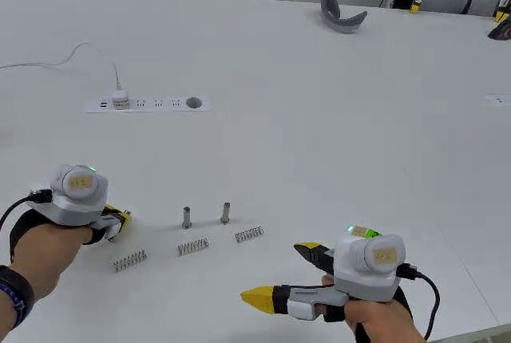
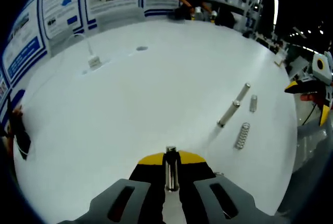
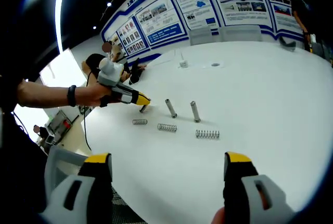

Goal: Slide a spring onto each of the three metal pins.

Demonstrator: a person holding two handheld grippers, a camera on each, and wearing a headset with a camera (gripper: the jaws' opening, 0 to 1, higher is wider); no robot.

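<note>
Steel parts are set out on a white desk (image 1: 319,143). In the head view, one standing pin (image 1: 186,217) and a second standing pin (image 1: 225,213) are upright just ahead of the left gripper (image 1: 120,220). A row of three springs (image 1: 192,246) is laid flat between the two grippers, presumably one spring for each pin. The right gripper (image 1: 283,273) is held low with its jaws spread wide and nothing between them. It is aimed toward the springs and is judged to be readied to pick one up. Far beyond both grippers a power strip (image 1: 148,104) is set into the desk, and a dark curved object (image 1: 343,16) lies near the far edge.

In the left gripper view, the jaws are clenched on a third pin (image 2: 170,174). It is gripped lengthwise with its end poking past the tips, probably so it can be steadied while a spring is slid over it. The standing pins and two of the springs are seen to the right of the jaws.

In the right gripper view, the springs lie straight ahead of the open jaws and the standing pins just beyond them. The left gripper is further off to the left. Whether its pin touches the desk cannot be told. Blue-and-white posters (image 3: 208,5) are hung along the far wall.
</note>
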